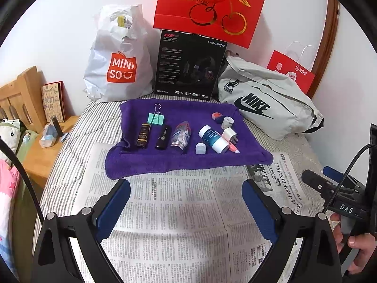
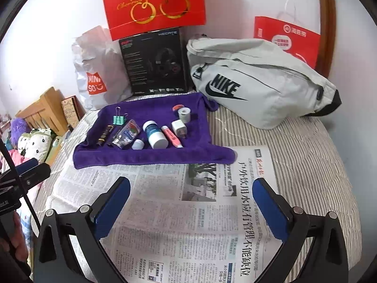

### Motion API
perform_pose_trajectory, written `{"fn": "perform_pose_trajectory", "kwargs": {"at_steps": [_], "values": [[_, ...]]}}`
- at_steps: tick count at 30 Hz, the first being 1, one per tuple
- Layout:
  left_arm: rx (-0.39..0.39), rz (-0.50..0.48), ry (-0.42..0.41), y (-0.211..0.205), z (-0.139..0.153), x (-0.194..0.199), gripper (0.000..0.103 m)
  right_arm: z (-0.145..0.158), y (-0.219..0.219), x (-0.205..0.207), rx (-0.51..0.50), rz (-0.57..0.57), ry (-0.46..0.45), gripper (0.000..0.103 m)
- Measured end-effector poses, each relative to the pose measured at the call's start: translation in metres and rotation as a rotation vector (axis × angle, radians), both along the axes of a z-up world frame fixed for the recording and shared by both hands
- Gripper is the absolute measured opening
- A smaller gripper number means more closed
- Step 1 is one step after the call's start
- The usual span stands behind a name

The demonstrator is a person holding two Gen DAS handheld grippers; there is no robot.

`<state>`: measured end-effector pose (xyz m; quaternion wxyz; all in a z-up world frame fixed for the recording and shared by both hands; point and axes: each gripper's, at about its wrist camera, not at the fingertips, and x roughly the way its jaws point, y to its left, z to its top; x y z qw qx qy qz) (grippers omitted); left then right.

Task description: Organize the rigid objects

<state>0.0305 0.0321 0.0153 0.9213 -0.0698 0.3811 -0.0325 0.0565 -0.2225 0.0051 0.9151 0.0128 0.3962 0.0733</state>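
Both held back over the newspaper point(image 1: 179, 212), short of the purple towel point(image 1: 169, 162) where the small rigid items lie in a loose row. Left gripper point(image 1: 186, 185) spread wide, nothing between the blue pads; right gripper point(image 2: 191, 185) likewise splayed and empty. Ahead and slightly left of the left gripper: black-and-gold tube point(image 1: 143, 135), dark tube point(image 1: 163, 138), clear bottle point(image 1: 181, 135), long axes all running away from the camera, roughly in line with the jaws' reach (teal binder clip point(image 1: 155, 118) just behind them). Ahead of the right gripper, towards its left: white-and-blue bottle point(image 2: 155, 134) and pink highlighter point(image 2: 172, 136), both lying slantwise, plus white plug adapter point(image 2: 179, 127). Judged nearer for the tubes: left; for highlighter and adapter: right.
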Motion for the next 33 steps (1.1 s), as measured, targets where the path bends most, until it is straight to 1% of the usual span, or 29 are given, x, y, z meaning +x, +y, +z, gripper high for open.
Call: {"fn": "perform_pose_trajectory", "kwargs": {"at_steps": [8,14,27,33], "values": [[0.017,-0.003,-0.006,-0.001,0.004,-0.004,0.096,0.004,-0.006,-0.004,-0.006,-0.02,0.009,0.103],[0.0,-0.017,-0.004,-0.004,0.009,-0.008,0.096,0.007,-0.006,-0.007,-0.019,-0.019,0.012,0.103],[0.017,-0.01,-0.001,-0.005,0.009,-0.009,0.097,0.011,-0.011,-0.012,-0.009,-0.028,0.012,0.103],[0.025,-0.033,-0.005,-0.007,0.012,-0.009,0.097,0.011,-0.012,-0.013,-0.007,-0.029,0.01,0.103]]}}
